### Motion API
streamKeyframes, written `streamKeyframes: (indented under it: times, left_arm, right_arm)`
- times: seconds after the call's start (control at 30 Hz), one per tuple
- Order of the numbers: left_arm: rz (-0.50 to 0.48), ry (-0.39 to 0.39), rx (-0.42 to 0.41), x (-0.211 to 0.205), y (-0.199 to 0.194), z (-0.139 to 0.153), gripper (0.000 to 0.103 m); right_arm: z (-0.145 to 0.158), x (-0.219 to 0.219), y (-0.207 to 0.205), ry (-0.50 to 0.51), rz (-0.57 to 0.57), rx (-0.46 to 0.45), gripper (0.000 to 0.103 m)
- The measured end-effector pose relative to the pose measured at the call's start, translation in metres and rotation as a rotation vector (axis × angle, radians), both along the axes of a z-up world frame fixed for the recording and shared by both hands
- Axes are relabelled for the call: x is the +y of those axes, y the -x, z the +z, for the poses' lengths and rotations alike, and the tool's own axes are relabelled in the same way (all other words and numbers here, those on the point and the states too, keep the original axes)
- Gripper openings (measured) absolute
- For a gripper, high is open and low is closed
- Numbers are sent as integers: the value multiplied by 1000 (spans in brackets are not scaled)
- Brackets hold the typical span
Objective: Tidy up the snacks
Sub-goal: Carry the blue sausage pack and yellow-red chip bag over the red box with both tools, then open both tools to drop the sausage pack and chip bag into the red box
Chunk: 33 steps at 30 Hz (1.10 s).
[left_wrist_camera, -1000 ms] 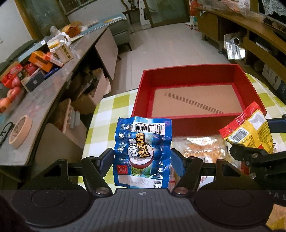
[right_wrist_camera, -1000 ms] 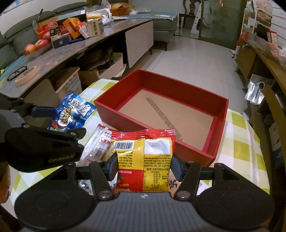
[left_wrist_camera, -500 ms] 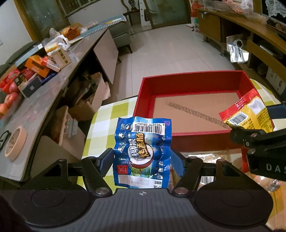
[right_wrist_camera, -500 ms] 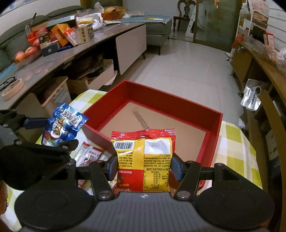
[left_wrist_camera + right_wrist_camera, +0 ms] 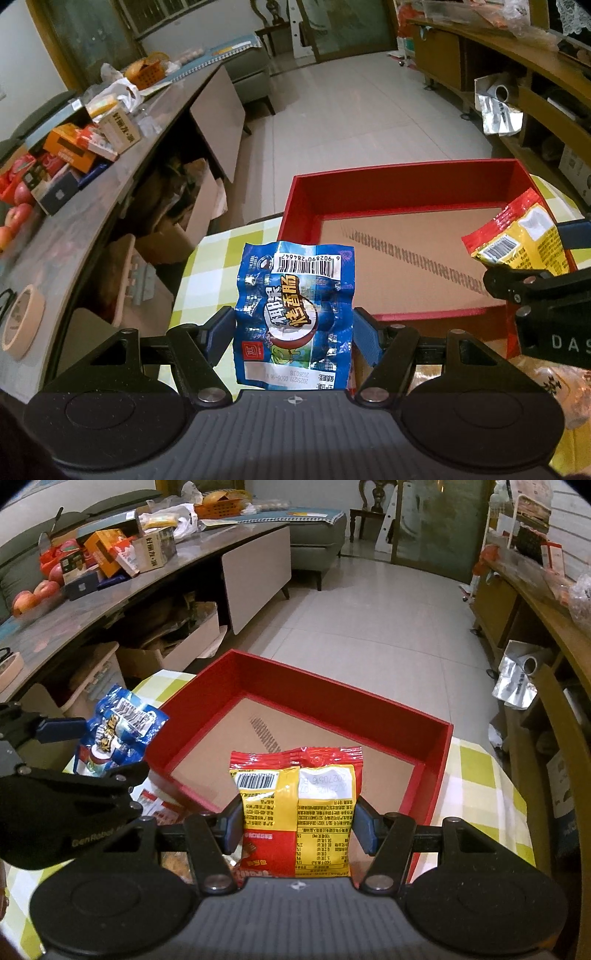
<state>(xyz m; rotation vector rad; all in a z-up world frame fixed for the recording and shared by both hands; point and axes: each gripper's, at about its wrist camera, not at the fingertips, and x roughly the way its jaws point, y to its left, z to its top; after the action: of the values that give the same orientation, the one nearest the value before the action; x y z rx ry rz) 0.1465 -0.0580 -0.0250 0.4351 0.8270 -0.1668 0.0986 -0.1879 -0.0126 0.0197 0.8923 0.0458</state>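
My left gripper (image 5: 293, 338) is shut on a blue snack packet (image 5: 295, 314), held upright just short of the near left corner of the red box (image 5: 399, 177). My right gripper (image 5: 298, 827) is shut on a red and yellow snack bag (image 5: 295, 812), which hangs over the near edge of the red box (image 5: 437, 760). The box has a bare cardboard floor. In the left wrist view the red and yellow bag (image 5: 517, 240) shows at the right. In the right wrist view the blue packet (image 5: 114, 734) shows at the left.
The box sits on a table with a yellow and white checked cloth (image 5: 207, 266). More snack packets (image 5: 159, 805) lie on the cloth before the box. A long grey counter (image 5: 74, 206) crowded with boxes and apples runs along the left. Tiled floor lies beyond.
Both grippers have moved forward toward the red box with their packets. The red and yellow bag now hangs over the box's near edge; the blue packet is nearer its left corner.
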Motion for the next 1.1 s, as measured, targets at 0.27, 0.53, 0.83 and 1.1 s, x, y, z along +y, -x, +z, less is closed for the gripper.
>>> streamKeyframes:
  times: [0.27, 0.53, 0.83, 1.1]
  left_arm:
    - [9, -13, -5, -8, -20, -7, 74]
    - [12, -30, -9, -17, -39, -17, 74]
    - [24, -53, 5, -20, -58, -33, 74]
    - [25, -63, 16, -24, -67, -44, 75]
  right_arm:
    - [-6, -6, -20, -3, 0, -2, 66]
    - [-13, -14, -36, -19, -14, -3, 66]
    - [-28, -11, -52, -9, -2, 11, 66]
    - [-45, -12, -63, 4, -7, 28, 66]
